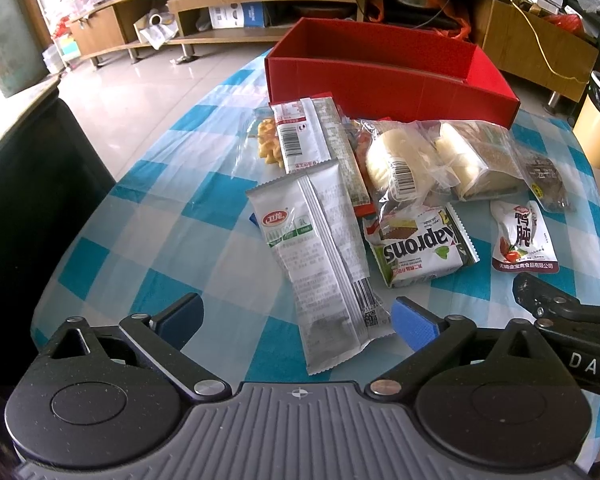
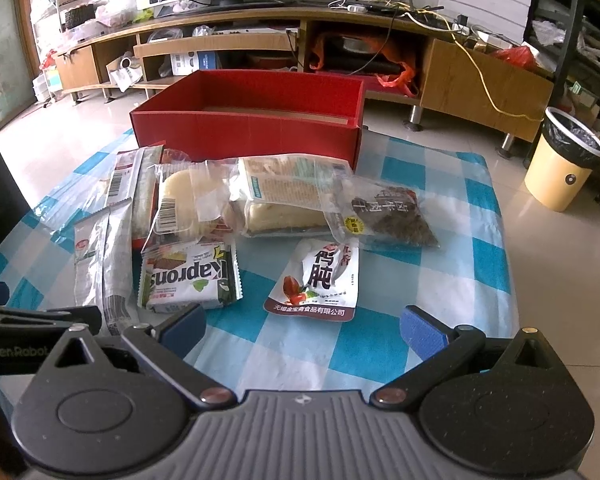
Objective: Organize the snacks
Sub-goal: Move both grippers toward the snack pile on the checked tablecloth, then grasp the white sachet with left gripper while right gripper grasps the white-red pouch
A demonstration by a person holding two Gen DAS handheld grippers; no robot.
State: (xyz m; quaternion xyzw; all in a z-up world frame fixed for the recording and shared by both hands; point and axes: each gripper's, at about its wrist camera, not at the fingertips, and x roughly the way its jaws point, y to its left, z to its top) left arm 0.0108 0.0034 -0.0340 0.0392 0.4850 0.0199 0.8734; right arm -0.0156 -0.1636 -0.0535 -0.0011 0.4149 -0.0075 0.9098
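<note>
Two low, close wrist views across the checked table (image 1: 148, 208) toward the red box (image 2: 244, 128); shared snack pile.

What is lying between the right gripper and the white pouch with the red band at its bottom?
Nothing visible. The right gripper is open, and only bare checked tablecloth lies before the white pouch. The Kaprons pack sits off to its left.

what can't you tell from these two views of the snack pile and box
- Red box floor: both views, near wall hides it; contents unknown.
- Red packet: right wrist view, covered by other packs; type unclear.
- Yellow snack: left wrist view, half under white pack.
- Right tongs: left wrist view, cut off by the edge.
</note>
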